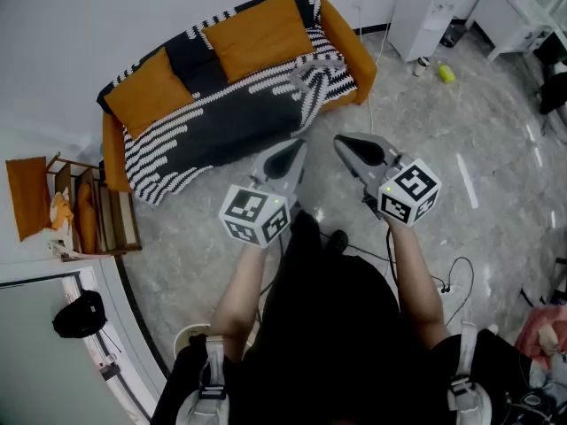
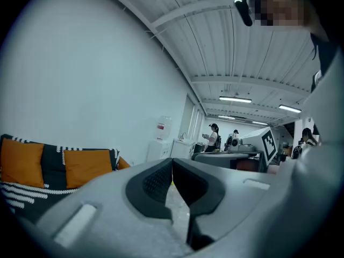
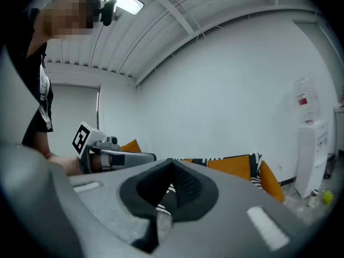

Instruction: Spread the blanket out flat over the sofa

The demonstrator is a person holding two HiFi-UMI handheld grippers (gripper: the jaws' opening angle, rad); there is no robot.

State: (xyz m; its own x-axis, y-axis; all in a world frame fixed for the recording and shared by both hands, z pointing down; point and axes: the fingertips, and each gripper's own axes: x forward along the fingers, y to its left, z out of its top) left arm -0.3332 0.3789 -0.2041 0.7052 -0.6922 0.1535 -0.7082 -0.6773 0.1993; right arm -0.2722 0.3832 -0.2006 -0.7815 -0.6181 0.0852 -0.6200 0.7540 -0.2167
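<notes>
Closest to us, at the bottom of the head view, our two forearms reach forward, and each hand carries its gripper about level above the grey stone floor (image 1: 496,175). We see the left gripper (image 1: 292,149) with its jaws pressed together and nothing between them, and its own view shows the same: the dark pads (image 2: 156,181) meet and only floor is visible past them. The right gripper (image 1: 347,144) is also closed and empty. Both grippers are well apart from the sofa (image 1: 350,47), with bare floor between. Further away, the black and white striped blanket (image 1: 230,118) lies over the seat and the back of the sofa, under two orange cushions (image 1: 257,34). On the left its edge hangs down near the floor. On the right, near the arm, we see a bunched fold (image 1: 312,76) that is not flat. We judge the blanket to be soft and limp, probably a knitted cloth of moderate weight, so it will sag and drag and will not slide as one piece. We think the best place to take hold is the loose edge of this fold, with the two grippers apart on the edge, and to pull it gently toward the right arm.
</notes>
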